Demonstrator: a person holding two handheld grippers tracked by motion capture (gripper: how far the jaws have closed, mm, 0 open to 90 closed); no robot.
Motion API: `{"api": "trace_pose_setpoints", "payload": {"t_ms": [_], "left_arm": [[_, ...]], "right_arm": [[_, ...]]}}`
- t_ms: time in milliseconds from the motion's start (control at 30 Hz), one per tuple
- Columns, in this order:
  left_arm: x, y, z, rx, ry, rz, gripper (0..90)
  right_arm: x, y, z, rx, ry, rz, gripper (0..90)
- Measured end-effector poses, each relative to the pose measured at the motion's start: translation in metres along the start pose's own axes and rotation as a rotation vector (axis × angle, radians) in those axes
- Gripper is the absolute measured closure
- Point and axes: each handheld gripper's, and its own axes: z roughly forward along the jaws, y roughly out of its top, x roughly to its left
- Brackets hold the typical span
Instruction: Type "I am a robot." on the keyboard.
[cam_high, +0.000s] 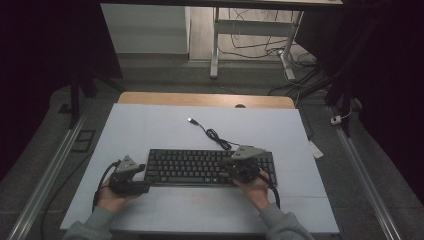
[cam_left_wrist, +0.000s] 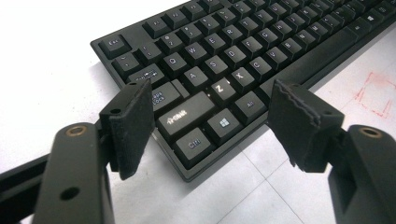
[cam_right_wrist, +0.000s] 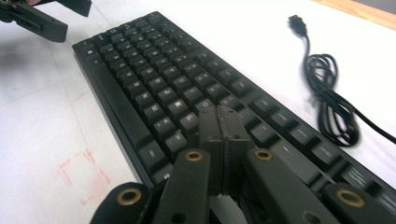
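Note:
A black keyboard (cam_high: 200, 167) lies on the white table, near the front edge. My left gripper (cam_high: 144, 178) is at its left end; in the left gripper view it (cam_left_wrist: 210, 116) stands open, its jaws on either side of the keyboard's (cam_left_wrist: 233, 51) near-left corner, by the Ctrl and Shift keys. My right gripper (cam_high: 229, 164) is over the right part of the keyboard. In the right gripper view it (cam_right_wrist: 219, 122) is shut with nothing between the jaws, its tips just above the keys (cam_right_wrist: 154, 88). The keyboard's coiled USB cable (cam_high: 216, 135) lies behind it on the table.
The white table top (cam_high: 150, 125) has a wooden strip (cam_high: 200, 98) along its far edge. A faint red square mark (cam_right_wrist: 84, 177) is drawn in front of the keyboard. The coiled cable (cam_right_wrist: 329, 93) ends in a loose plug (cam_high: 190, 120). A desk frame and floor cables lie beyond.

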Motion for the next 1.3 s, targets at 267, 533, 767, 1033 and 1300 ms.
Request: {"api": "trace_pose_setpoints", "payload": {"t_ms": [267, 533, 767, 1033, 1300], "left_arm": [[0.001, 0.0, -0.001, -0.021, 0.005, -0.001, 45.4], [0.002, 0.002, 0.004, -0.001, -0.004, 0.017, 68.8], [0.004, 0.003, 0.009, 0.011, 0.007, 0.029, 86.8], [0.007, 0.006, 0.016, 0.027, 0.016, 0.031, 89.0], [0.01, 0.006, 0.025, 0.053, 0.047, 0.047, 89.0]], "right_arm": [[0.005, 0.007, 0.01, 0.001, 0.013, -0.012, 89.7], [0.004, 0.009, 0.015, 0.0, 0.012, -0.011, 89.7], [0.006, 0.014, 0.023, 0.006, 0.016, -0.024, 89.7], [0.008, 0.018, 0.03, 0.015, 0.022, -0.029, 89.7], [0.009, 0.02, 0.04, 0.027, 0.027, -0.033, 89.7]]}}
